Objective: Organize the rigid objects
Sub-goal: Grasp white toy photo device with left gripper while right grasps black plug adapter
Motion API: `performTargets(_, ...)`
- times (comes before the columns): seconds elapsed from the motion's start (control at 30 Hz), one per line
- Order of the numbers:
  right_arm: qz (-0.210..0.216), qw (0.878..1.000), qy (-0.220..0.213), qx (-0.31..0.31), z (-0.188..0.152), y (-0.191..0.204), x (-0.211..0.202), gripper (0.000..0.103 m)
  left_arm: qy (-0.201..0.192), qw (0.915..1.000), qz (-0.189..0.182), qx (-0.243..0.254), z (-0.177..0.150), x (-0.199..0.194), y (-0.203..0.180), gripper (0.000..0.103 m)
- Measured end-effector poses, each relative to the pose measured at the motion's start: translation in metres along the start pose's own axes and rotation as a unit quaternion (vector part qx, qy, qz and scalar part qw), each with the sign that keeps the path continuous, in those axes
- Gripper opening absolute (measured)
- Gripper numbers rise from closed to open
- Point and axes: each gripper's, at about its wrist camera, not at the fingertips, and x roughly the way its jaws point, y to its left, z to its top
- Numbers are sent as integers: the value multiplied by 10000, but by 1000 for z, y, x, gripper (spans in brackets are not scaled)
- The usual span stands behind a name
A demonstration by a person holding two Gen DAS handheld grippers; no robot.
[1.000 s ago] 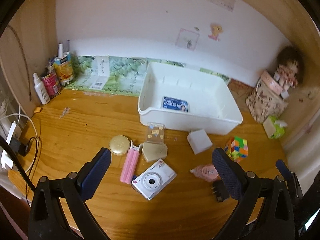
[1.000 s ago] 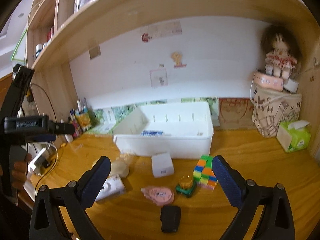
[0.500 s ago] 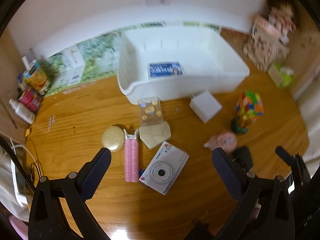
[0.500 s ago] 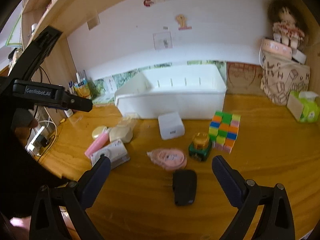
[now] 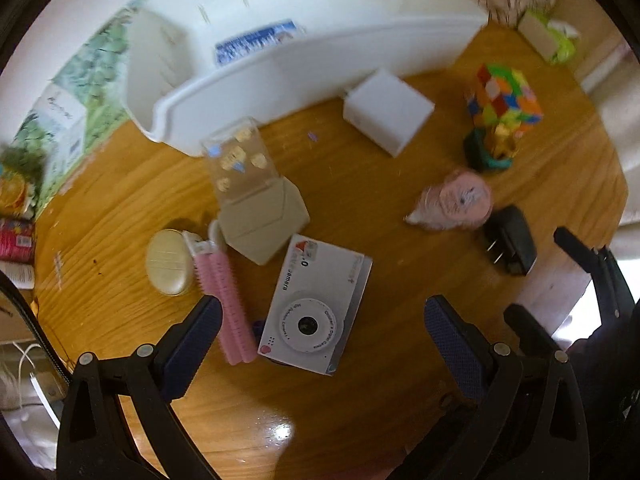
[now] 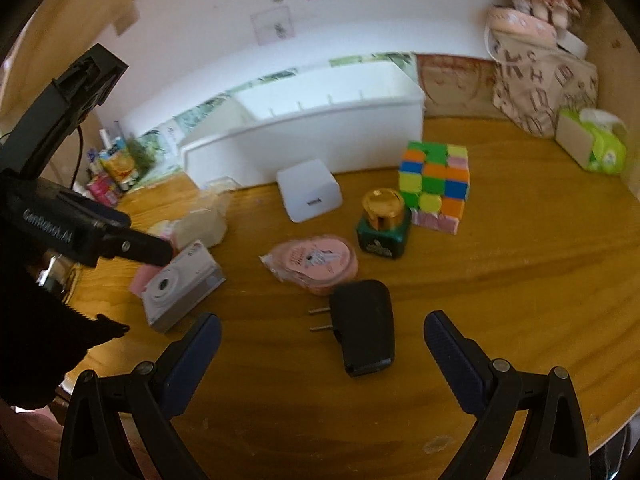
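In the left wrist view a white toy camera [image 5: 316, 308] lies lens-up on the wooden desk, and my left gripper [image 5: 322, 316] hovers open over it, one finger on each side. A pink hair roller [image 5: 230, 304], a round cream compact [image 5: 168, 262] and a beige box [image 5: 264, 220] lie left of the camera. My right gripper [image 6: 322, 328] stands open just in front of a black plug adapter [image 6: 364, 328]. Beyond it are a pink round packet [image 6: 316, 260], a green bottle with a gold cap [image 6: 384, 220], a colour cube [image 6: 436, 188] and a white charger block [image 6: 310, 190].
A white bin [image 6: 312, 140] stands at the back with a blue-labelled card [image 5: 256, 42] inside. A patterned bag [image 6: 544, 84] and a green tissue pack [image 6: 592, 144] sit at the right. Bottles and cartons [image 6: 116, 168] crowd the left back corner. The desk's front edge is close.
Both grippers have dropped and tilted toward the desk. The left one has closed in above the camera, the right one on the black adapter. No object has moved.
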Motion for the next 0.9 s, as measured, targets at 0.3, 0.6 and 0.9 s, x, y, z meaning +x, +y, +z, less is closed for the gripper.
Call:
performTargets(0.3, -306, 9982, 249, 457, -11, 0, 16, 96, 634, 9976, -51, 260, 6, 31, -4, 101)
performTargets(0.6, -389, 9970, 367, 563, -13, 3, 28, 83, 1010, 9942, -35, 372, 11, 49, -6, 90)
performTargets(0.9, -534, 9970, 341, 455, -8, 5, 33, 72, 1217, 9920, 88, 321, 15, 64, -6, 70)
